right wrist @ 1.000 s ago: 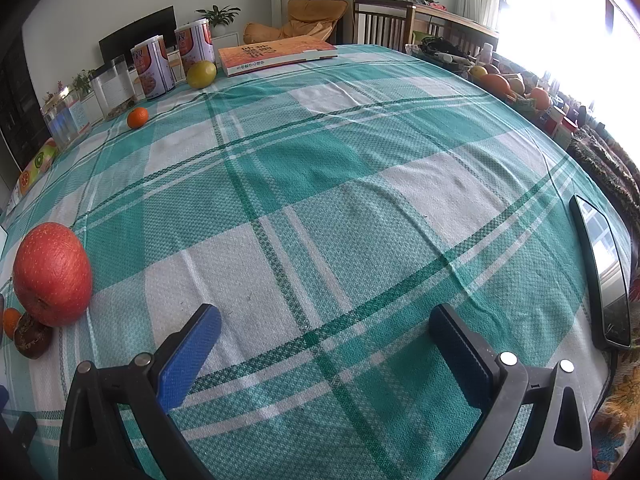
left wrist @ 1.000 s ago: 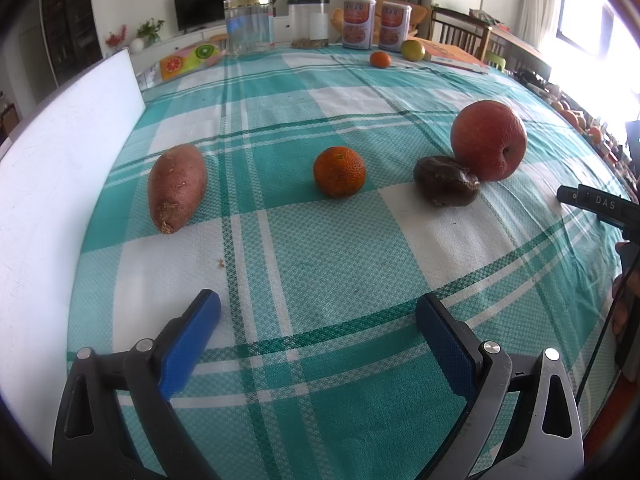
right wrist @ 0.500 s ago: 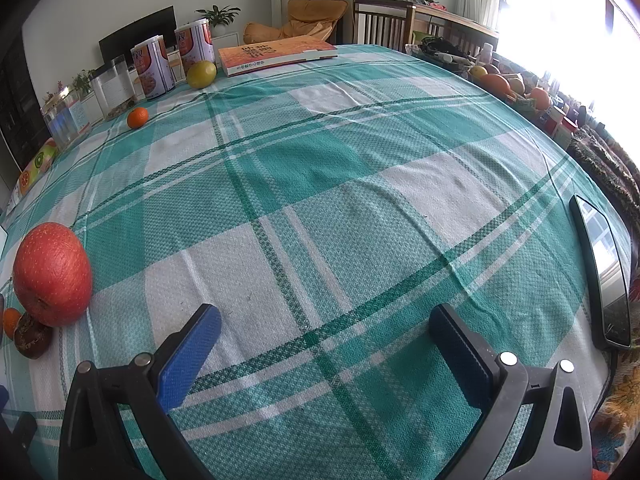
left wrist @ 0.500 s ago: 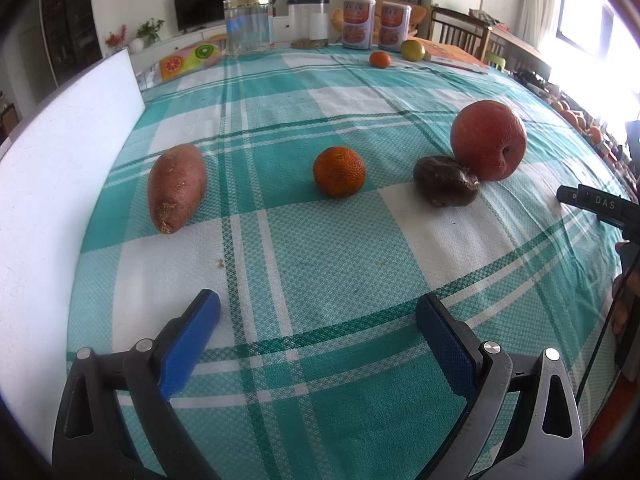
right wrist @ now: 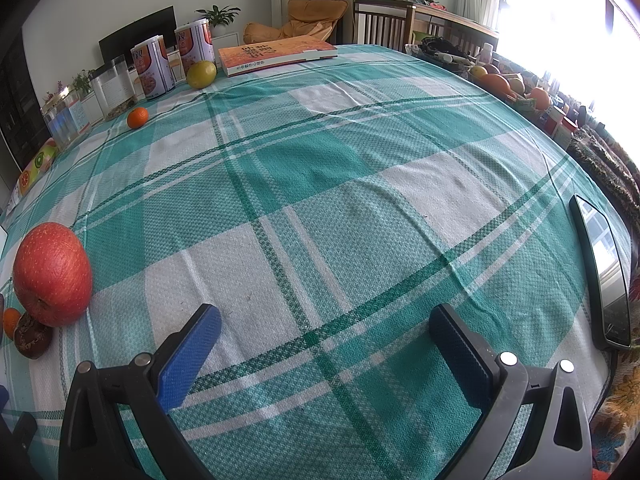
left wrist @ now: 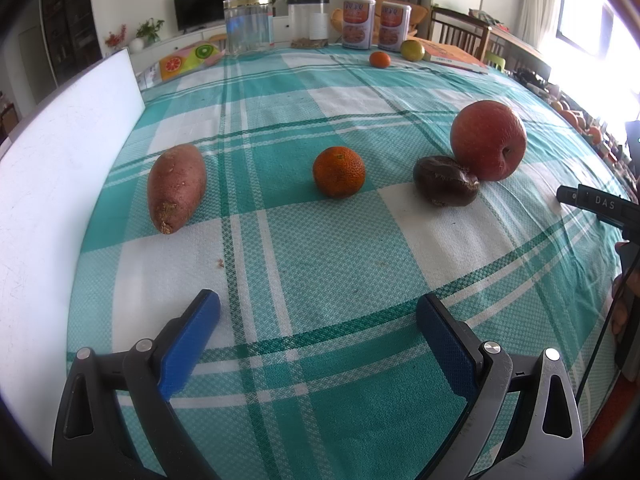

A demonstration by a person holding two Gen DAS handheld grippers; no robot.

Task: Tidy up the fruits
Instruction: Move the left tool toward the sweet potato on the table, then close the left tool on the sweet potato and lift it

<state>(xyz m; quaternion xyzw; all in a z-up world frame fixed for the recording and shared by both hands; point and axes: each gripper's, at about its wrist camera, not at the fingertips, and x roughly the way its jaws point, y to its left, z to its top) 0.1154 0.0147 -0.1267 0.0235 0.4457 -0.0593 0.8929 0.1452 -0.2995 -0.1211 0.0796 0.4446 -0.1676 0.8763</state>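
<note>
In the left wrist view a sweet potato (left wrist: 176, 186), a mandarin (left wrist: 339, 172), a dark passion fruit (left wrist: 445, 180) and a red apple (left wrist: 488, 145) lie in a row on the green checked tablecloth (left wrist: 320, 264). The passion fruit touches the apple. My left gripper (left wrist: 318, 320) is open and empty, near the front edge, short of the row. My right gripper (right wrist: 325, 330) is open and empty over bare cloth. The apple (right wrist: 52, 274), passion fruit (right wrist: 33, 340) and mandarin (right wrist: 10, 320) sit at its far left.
A white board (left wrist: 60, 160) stands along the left edge. At the far end are a small orange (left wrist: 379, 59), a green citrus (left wrist: 412, 49), two cans (left wrist: 376, 22), jars (left wrist: 249, 26) and a book (right wrist: 276, 55). A phone (right wrist: 602, 276) lies at the right edge.
</note>
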